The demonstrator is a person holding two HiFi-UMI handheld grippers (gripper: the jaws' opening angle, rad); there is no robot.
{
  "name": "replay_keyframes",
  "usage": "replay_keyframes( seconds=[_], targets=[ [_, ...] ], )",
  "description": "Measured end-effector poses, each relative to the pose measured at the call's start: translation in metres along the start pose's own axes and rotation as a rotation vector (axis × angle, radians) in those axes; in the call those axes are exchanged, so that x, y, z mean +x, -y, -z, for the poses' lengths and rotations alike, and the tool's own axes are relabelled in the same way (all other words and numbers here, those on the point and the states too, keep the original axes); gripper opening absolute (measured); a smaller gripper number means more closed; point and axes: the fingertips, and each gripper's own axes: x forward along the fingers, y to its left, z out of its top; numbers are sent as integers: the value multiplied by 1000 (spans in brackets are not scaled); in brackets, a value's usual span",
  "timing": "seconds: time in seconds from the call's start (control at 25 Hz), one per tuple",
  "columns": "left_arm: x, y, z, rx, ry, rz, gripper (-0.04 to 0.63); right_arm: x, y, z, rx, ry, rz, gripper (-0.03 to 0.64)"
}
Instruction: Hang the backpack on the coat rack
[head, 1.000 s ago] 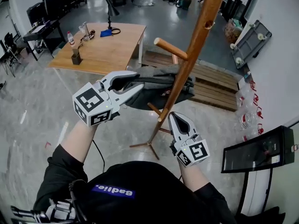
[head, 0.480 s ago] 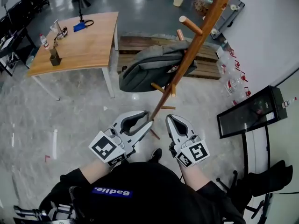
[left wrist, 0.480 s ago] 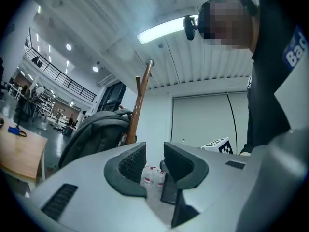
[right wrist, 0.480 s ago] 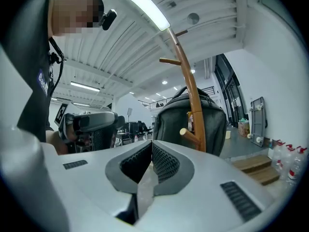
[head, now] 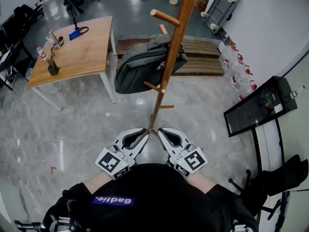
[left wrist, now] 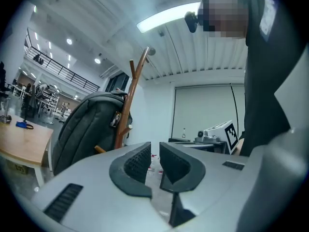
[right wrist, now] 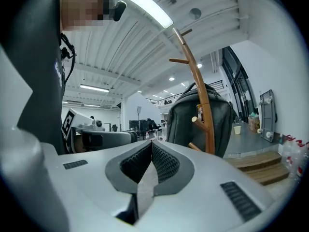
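Backpack (head: 137,69), one, hung on one coat rack (head: 157,105)

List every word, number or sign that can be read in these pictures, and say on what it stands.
"Badlie", as far as it can be read: blue label on the person's black top.
Black-and-white square patterns, no letters: left marker cube, right marker cube.
Label of the bottle on the wooden table: too small to read.
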Motion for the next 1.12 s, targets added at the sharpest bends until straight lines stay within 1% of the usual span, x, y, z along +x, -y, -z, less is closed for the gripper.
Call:
replay_keyframes(
  seconds=[0.12,0.24,0.36,0.48,0.8,1.12],
  targets=[
    [18,12,9,19,-13,7,46,-12,6,5,5,3,-16,8],
    [29,25,10,2,-29,14,11,-19,11,14,37,-3,-34,8],
    [32,35,14,-11,-59,19,9,-19,12,18,41,-4,-58,8],
    [40,43,20,19,-82,38,8,-25,16,19,38,2,-64,8],
    [42,48,26,61,-96,39,9,-31,15,23,25,-10,-83,8],
    [43,56,25,59,-97,48,8,-34,10,23,22,-13,-97,8]
  ],
)
